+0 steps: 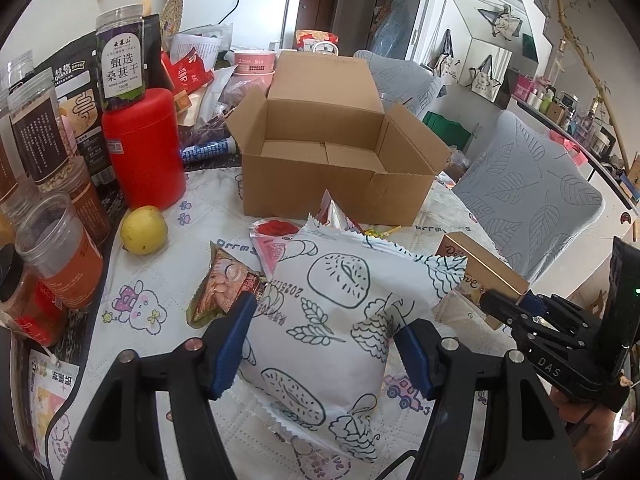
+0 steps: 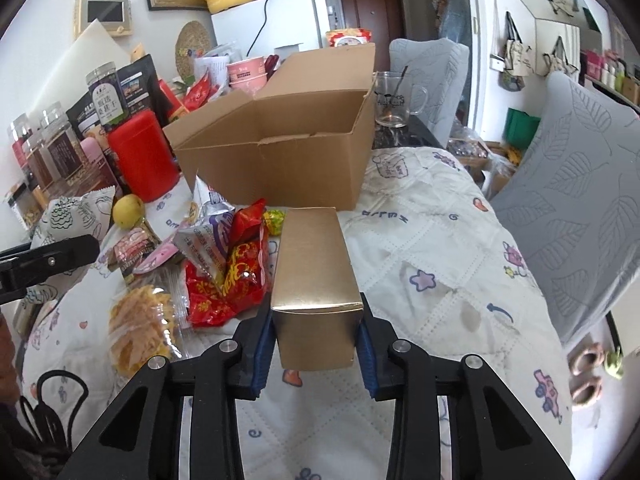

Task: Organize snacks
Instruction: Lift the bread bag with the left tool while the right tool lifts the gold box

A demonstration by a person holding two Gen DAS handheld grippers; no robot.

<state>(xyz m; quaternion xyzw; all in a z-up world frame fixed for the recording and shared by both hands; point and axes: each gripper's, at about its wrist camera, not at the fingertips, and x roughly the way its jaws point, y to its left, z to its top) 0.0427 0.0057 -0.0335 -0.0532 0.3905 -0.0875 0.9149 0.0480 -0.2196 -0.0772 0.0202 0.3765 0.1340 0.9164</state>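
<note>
Quilted table cover (image 2: 440,248) under cardboard box (image 1: 336,168)

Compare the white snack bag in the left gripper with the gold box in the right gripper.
The white snack bag is soft, puffy and printed with black line drawings; the gold box is rigid, straight-edged and plain on the faces that show. The bag has crimped zigzag edges; the box has folded flat ends. The bag fills widely spread jaws; the box sits between narrower ones. Both are clamped between blue pads, in the left gripper and the right gripper, facing the open cardboard box.

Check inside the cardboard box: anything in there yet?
The cardboard box looks empty: only its bare floor and far wall show. Its front wall hides the nearest strip of floor, so that part is unconfirmed.
</note>
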